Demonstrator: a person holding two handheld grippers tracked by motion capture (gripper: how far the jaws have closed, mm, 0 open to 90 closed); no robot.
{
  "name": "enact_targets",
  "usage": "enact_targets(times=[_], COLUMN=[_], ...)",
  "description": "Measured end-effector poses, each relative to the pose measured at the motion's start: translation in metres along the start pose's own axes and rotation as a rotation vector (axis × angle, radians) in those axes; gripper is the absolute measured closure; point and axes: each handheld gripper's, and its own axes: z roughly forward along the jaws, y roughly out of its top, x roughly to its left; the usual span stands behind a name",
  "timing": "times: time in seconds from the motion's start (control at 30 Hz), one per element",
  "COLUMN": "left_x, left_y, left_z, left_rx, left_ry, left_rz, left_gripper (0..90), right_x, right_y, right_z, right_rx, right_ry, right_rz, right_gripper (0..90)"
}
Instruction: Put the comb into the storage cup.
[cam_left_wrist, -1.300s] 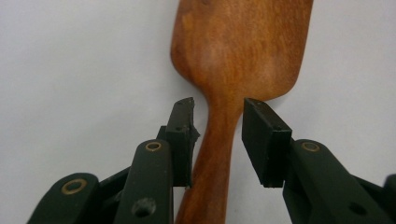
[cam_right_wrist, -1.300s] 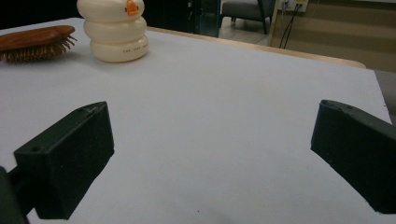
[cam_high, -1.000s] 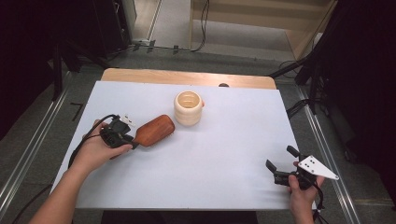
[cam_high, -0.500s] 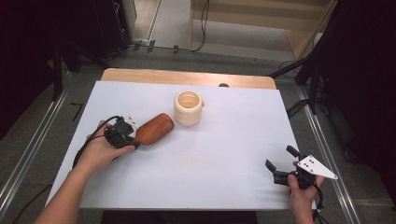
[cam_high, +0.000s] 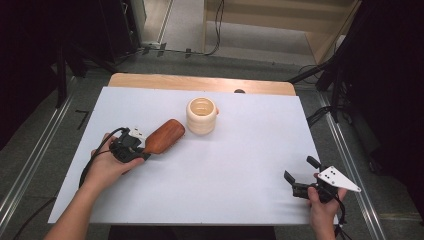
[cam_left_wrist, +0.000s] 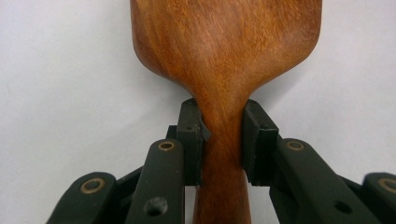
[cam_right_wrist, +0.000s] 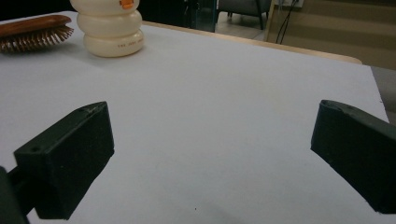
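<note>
High view – table (cam_high: 240, 195): white top, with a wooden strip along the far edge.
High view – wooden hairbrush (cam_high: 164, 136): lies bristle side down at about 10 o'clock from the table's centre, its head pointing toward 2 o'clock and its handle toward 8 o'clock.
High view – cream holder (cam_high: 202, 115): ribbed, open-topped, upright; at 12 o'clock from the centre, just beside the brush head, a narrow gap between them.
High view – left gripper (cam_high: 134, 148): held in the left hand (cam_high: 107, 167) at the brush's handle end, at 9 o'clock on the table.
High view – right gripper (cam_high: 300, 176): held in the right hand (cam_high: 322, 202) at 4 o'clock, near the table's corner, well apart from brush and holder; grey three-cornered plate on top.

Left gripper view – jaw state: the jaws have just been closing with the handle between them; both pads now press on the narrow neck of the brush, below the head.
Left gripper view – brush: the head runs out toward 12 o'clock, smooth wooden back uppermost, resting on the white surface.

Right gripper view – jaw state: spread wide, bare table between the pads.
Right gripper view – brush: at 11 o'clock, bristles down.
Right gripper view – holder: at 11 o'clock, just right of the brush – small print on its lowest ring, too small to read.
</note>
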Motion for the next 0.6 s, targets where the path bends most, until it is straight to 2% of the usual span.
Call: enact_targets(times=[0.03,0.2,0.37,0.5,0.6], left_x=[0.000,-0.005,-0.010,-0.018,-0.022], left_y=[-0.001,-0.004,-0.007,-0.008,-0.011], left_z=[0.000,-0.004,-0.014,-0.019,-0.021], left_rx=[-0.010,-0.053,-0.128,-0.163,-0.198], left_ry=[-0.010,0.003,0.000,0.037,0.029], left_rz=[-0.004,-0.010,-0.033,-0.028,-0.039], left_gripper=[72.6,72.6,72.6,72.6,72.6], right_x=[0.000,0.000,0.000,0.000,0.001], right_y=[0.000,0.000,0.000,0.000,0.001], right_z=[0.000,0.000,0.000,0.000,0.001], right_rx=[0.000,0.001,0.001,0.005,0.013], right_ry=[0.000,0.000,0.001,0.009,0.004], right_rz=[0.000,0.000,0.002,0.007,-0.003], right_gripper=[0.0,0.0,0.0,0.0,0.0])
